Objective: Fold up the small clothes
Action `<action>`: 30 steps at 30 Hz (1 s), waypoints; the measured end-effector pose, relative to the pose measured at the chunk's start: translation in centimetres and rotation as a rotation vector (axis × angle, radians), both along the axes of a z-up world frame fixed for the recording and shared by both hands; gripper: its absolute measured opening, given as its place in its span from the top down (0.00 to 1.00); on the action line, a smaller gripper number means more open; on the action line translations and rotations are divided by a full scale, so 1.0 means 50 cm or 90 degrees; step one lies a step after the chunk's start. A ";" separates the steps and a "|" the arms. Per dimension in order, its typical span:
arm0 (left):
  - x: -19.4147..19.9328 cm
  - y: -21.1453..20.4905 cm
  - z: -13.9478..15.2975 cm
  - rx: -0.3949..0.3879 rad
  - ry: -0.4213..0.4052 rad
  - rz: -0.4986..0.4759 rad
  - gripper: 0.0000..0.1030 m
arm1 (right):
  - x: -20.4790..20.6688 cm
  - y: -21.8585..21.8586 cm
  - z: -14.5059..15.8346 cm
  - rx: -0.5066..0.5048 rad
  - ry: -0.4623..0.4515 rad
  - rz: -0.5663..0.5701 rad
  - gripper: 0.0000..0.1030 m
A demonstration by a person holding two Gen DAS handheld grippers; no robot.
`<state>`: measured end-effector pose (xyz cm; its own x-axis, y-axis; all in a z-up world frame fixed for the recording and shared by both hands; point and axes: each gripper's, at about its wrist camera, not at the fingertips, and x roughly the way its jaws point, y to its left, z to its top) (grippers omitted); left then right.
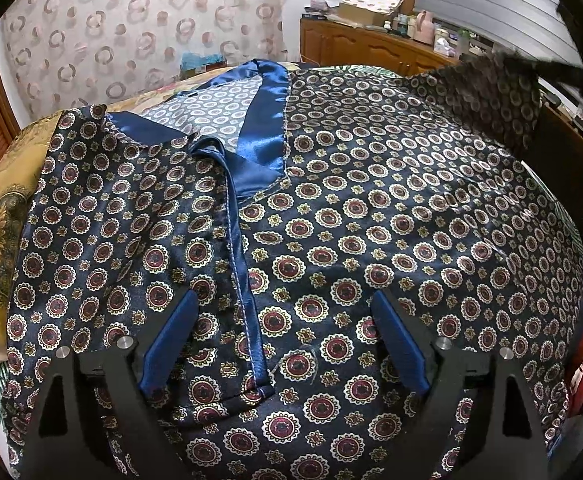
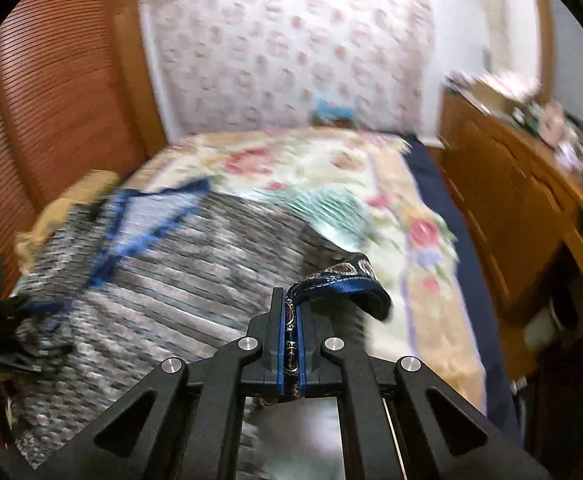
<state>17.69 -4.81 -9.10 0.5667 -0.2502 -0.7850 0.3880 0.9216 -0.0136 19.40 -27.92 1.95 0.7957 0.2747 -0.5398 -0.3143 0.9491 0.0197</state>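
Observation:
A navy satin shirt (image 1: 371,200) with a round medallion print and a shiny blue collar (image 1: 259,152) lies spread on the bed. My left gripper (image 1: 284,296) hovers just above its front, jaws wide apart on either side of the stitched placket (image 1: 247,304), holding nothing. My right gripper (image 2: 290,300) is shut on a folded edge of the shirt (image 2: 343,280), and that cloth hangs lifted off the bed. In the left wrist view this raised part (image 1: 487,92) shows blurred at the upper right. The rest of the shirt (image 2: 163,264) is motion-blurred in the right wrist view.
A floral bedspread (image 2: 331,176) covers the bed under the shirt. A wooden dresser (image 1: 371,46) crowded with small items stands along the right side. A patterned curtain (image 1: 131,20) hangs behind, and a louvred wooden door (image 2: 51,92) is at the left.

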 end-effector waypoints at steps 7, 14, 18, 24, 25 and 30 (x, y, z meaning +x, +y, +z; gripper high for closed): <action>0.001 -0.001 0.000 0.001 -0.001 0.001 0.14 | -0.044 0.150 -0.012 -0.036 0.016 0.116 0.89; -0.008 -0.001 0.000 0.004 -0.003 0.013 0.14 | 0.002 0.119 -0.031 -0.015 0.042 0.105 0.52; -0.019 0.001 0.003 0.005 -0.010 0.018 0.14 | 0.023 0.068 -0.048 0.015 0.063 0.063 0.52; -0.055 0.011 0.041 -0.004 -0.069 0.022 0.14 | 0.068 0.081 -0.091 0.043 0.118 0.039 0.52; -0.058 0.017 0.047 -0.010 -0.075 0.020 0.14 | 0.084 0.095 -0.097 0.046 0.124 0.043 0.52; -0.066 0.067 0.081 -0.050 -0.098 0.020 0.14 | 0.139 0.133 -0.130 0.013 0.148 0.045 0.56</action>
<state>14.38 -1.45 -5.04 0.6867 -0.2878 -0.6675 0.3627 0.9315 -0.0285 26.35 -21.29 -4.56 0.6286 0.3383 -0.7003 -0.3654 0.9233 0.1181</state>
